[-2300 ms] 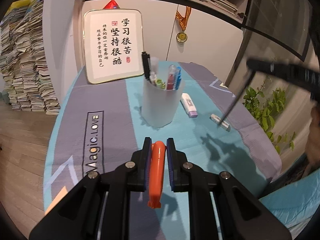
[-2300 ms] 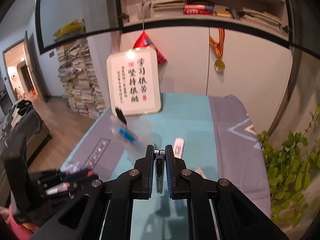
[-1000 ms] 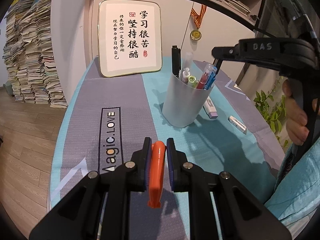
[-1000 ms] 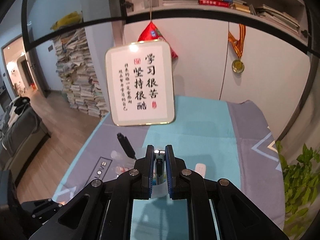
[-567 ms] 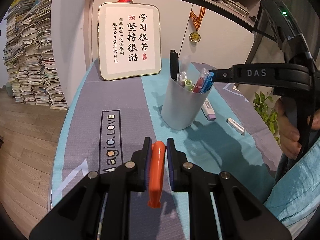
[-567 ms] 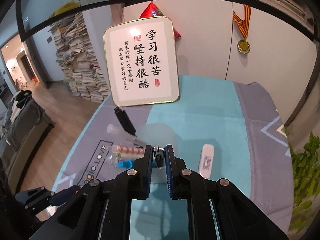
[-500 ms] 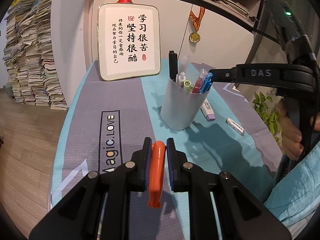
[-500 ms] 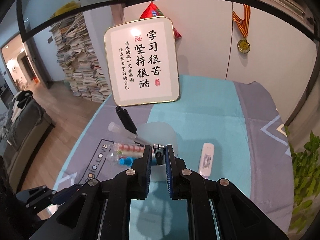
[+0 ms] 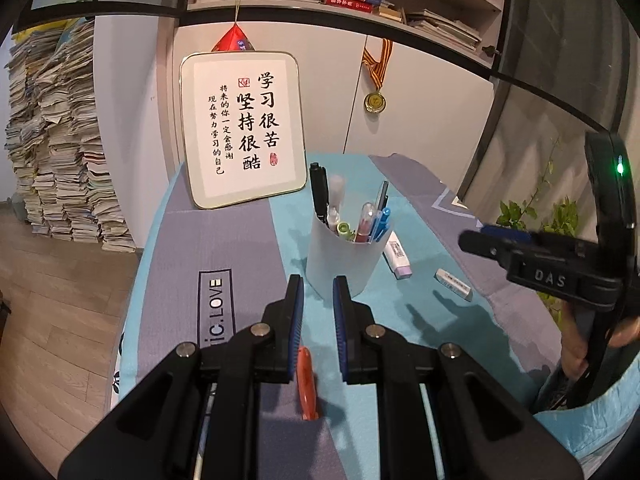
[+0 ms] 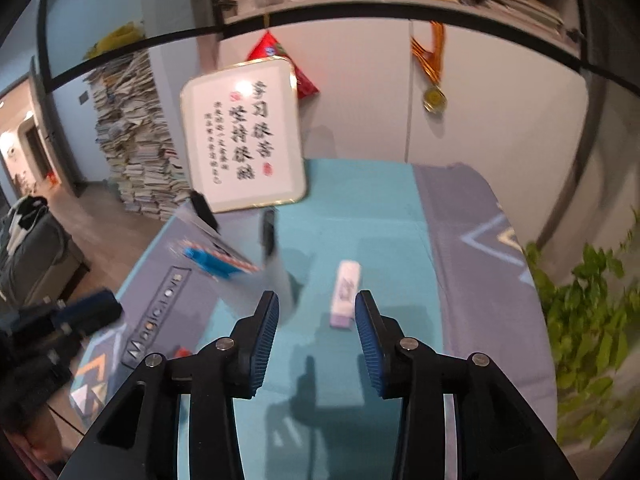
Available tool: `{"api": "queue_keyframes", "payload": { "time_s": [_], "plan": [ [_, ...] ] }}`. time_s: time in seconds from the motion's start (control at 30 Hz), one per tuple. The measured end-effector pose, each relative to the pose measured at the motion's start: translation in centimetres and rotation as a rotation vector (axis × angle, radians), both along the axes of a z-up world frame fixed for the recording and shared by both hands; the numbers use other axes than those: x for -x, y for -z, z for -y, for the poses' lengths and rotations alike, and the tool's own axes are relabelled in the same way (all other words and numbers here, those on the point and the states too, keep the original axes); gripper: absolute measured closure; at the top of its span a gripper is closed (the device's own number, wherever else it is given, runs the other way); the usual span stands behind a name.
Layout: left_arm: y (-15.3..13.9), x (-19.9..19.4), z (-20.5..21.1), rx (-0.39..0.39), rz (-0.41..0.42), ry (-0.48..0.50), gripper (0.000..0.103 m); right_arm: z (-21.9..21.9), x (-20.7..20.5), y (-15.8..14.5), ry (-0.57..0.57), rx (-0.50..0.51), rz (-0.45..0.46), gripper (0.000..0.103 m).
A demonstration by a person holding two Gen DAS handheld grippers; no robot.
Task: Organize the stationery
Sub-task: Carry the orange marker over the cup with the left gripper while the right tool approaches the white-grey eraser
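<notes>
A white pen cup (image 9: 344, 256) holding several pens stands on the teal and grey cloth (image 9: 248, 248); a dark pen (image 9: 383, 197) stands in it. My left gripper (image 9: 316, 292) is open, just short of the cup. An orange pen (image 9: 307, 384) lies on the cloth under its jaws. My right gripper (image 10: 316, 308) is open and empty, above the table; the cup (image 10: 264, 288) is blurred below its left finger. A white and lilac correction tape (image 10: 345, 294) lies between its fingertips, and shows in the left wrist view (image 9: 397, 259). A white eraser (image 9: 453, 283) lies further right.
A framed calligraphy board (image 9: 244, 136) leans at the table's back. A medal (image 9: 375, 102) hangs on the wall. Stacked papers (image 9: 56, 160) stand on the floor left. A green plant (image 10: 588, 312) is right of the table. The right gripper's body (image 9: 560, 276) shows at right.
My left gripper has opened and the orange pen now lies on the cloth. My right gripper has opened, left its dark pen in the cup and pulled back and up.
</notes>
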State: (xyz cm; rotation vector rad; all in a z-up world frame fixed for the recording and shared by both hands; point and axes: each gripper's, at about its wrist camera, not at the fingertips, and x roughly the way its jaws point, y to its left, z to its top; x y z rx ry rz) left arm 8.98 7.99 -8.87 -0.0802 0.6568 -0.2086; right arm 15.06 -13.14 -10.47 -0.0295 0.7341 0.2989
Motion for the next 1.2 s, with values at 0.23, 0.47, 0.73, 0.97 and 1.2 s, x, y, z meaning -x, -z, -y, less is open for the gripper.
{"api": "queue_keyframes", "payload": {
  "time_s": [0.23, 0.47, 0.73, 0.97, 1.2],
  "plan": [
    [5.2, -1.9, 0.1, -0.026, -0.183, 0.003, 0.089, 2.3, 0.3, 1.3, 0.032, -0.05, -0.033, 0.063],
    [8.8, -4.0, 1.1, -0.084, -0.3, 0.02, 0.085, 3.2, 0.8, 2.7, 0.04, -0.064, -0.06, 0.063],
    [7.5, -3.6, 1.0, -0.081, -0.25, 0.005, 0.092, 4.6, 0.3, 3.3, 0.073, -0.095, -0.077, 0.063],
    [3.8, -2.0, 1.9, -0.085, -0.146, 0.032, 0.092, 4.8, 0.4, 3.7, 0.065, -0.107, -0.09, 0.063],
    [1.7, -1.7, 3.1, -0.091, -0.079, 0.046, 0.092, 5.4, 0.9, 3.9, 0.073, -0.126, -0.086, 0.063]
  ]
}}
